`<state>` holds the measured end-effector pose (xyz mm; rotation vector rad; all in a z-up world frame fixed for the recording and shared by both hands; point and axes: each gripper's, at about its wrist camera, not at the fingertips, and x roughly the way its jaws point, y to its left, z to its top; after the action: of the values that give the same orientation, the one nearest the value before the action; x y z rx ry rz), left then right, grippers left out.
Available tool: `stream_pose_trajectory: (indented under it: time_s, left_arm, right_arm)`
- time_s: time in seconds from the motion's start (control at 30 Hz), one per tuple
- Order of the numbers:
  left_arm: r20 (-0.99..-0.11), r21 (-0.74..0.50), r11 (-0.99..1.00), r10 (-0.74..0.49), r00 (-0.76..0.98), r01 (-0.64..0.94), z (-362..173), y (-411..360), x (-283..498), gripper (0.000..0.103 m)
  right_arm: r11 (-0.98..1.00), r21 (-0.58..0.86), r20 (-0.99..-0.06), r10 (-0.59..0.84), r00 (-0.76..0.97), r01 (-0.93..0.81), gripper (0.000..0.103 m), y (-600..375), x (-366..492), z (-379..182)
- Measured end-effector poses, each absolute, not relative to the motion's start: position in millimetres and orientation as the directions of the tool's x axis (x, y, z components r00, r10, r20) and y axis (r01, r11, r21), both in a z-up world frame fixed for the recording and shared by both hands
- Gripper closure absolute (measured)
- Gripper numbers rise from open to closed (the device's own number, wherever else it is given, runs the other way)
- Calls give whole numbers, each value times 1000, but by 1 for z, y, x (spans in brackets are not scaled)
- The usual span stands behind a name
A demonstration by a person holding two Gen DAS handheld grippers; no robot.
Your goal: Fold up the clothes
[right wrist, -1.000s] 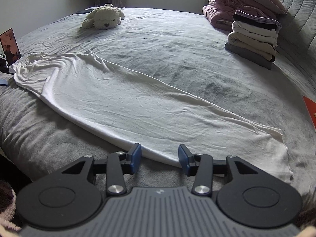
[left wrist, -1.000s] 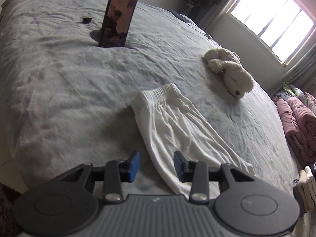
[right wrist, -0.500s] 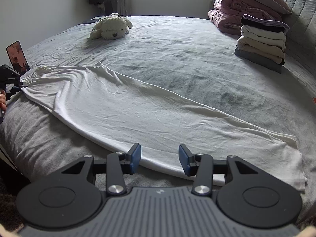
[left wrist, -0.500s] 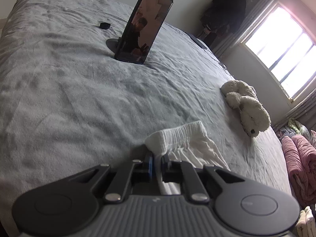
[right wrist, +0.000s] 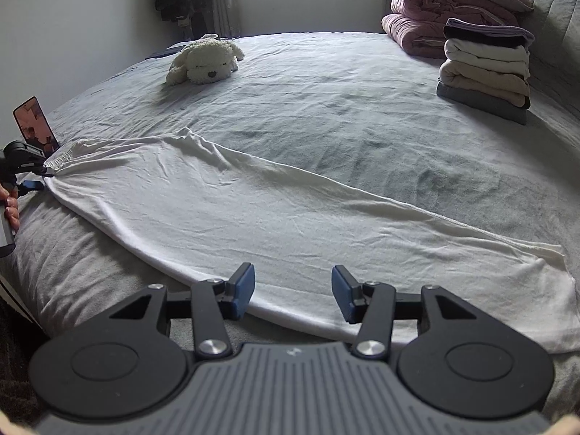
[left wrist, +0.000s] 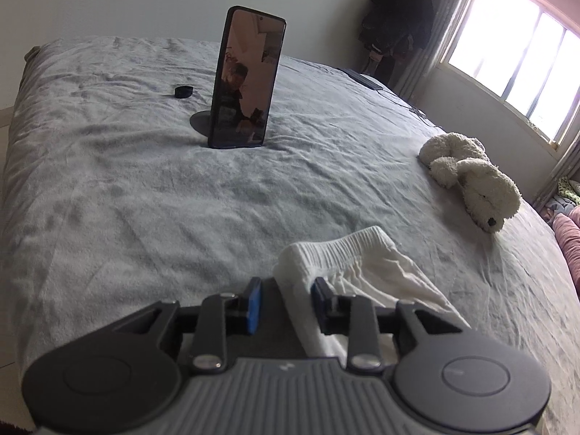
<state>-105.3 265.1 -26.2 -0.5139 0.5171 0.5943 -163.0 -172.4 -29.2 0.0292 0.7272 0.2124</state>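
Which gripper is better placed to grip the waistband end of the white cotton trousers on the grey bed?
Left. The left gripper, whose jaws have just been opening, has the elastic waistband of the white cotton trousers between its fingers. The right gripper hovers open at the long edge, far from it.

No text, label, brand or number can be read anywhere.

Pink bedding (left wrist: 571, 235) cut off rightward
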Motion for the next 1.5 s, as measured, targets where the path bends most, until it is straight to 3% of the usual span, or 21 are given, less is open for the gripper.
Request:
stream_pose_trajectory:
  time_s: [0.13,0.3,0.57,0.73,1.07,1.37,1.43,1.5]
  left_arm:
    - [-511,-257,756,423,748,-603,-9,256,-119,49]
    - [-430,-245,819,388,815,-519,-1,239,-127,46]
    - [-464,-246,877,267,845,-412,-3,210,-109,45]
    - [-470,-241,935,121,874,-259,11,175,-92,45]
    - [-541,-233,972,-164,825,40,12,93,-36,37]
    - [-507,-189,956,-290,812,224,-14,65,-10,28]
    - [-486,-214,949,-310,817,233,-21,68,-10,33]
    - [-464,-249,937,-339,818,247,-28,73,-11,47]
  right_arm:
    - [992,62,-648,125,751,-112,51,-179,-160,-37]
    - [999,53,-638,25,769,11,41,-212,-167,-46]
    - [961,118,-620,-127,774,252,37,-275,-190,-45]
    - [958,147,-612,-106,783,245,37,-280,-182,-30]
    - [991,48,-602,126,789,-121,37,-222,-117,13]
    - [893,221,-617,439,653,-392,33,-184,-39,11]
    - [865,260,-616,491,616,-430,33,-180,-27,4]
    - [832,318,-605,548,578,-455,33,-182,-19,-4]
